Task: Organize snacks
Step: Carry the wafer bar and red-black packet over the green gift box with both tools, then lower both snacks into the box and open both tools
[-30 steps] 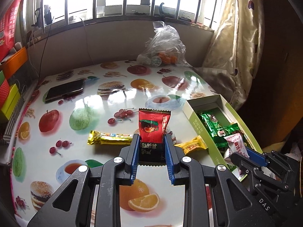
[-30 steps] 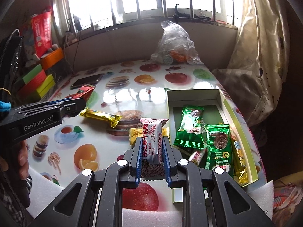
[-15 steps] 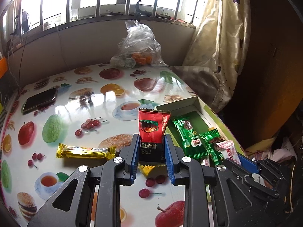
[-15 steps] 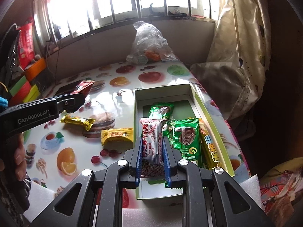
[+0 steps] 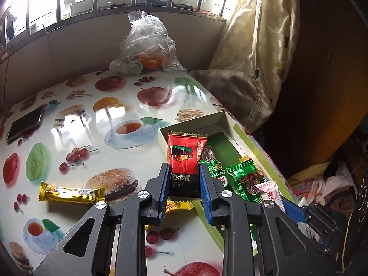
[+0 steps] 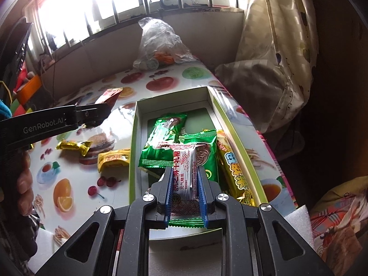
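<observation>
Right wrist view: rectangular cardboard box (image 6: 135,138) holds three crinkled foil packets — two green, one yellow. Right hand-held gripper (image 6: 185,179) pinches a white sachet (image 6: 185,172); left hand-held gripper (image 5: 183,179) pinches a red packet (image 5: 185,154).

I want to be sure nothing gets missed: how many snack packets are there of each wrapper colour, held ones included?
Green packets: 2, in the box
Yellow or gold packets: 3
Red packet: 1, in the left gripper
White packet: 1, in the right gripper
Total: 7
</observation>
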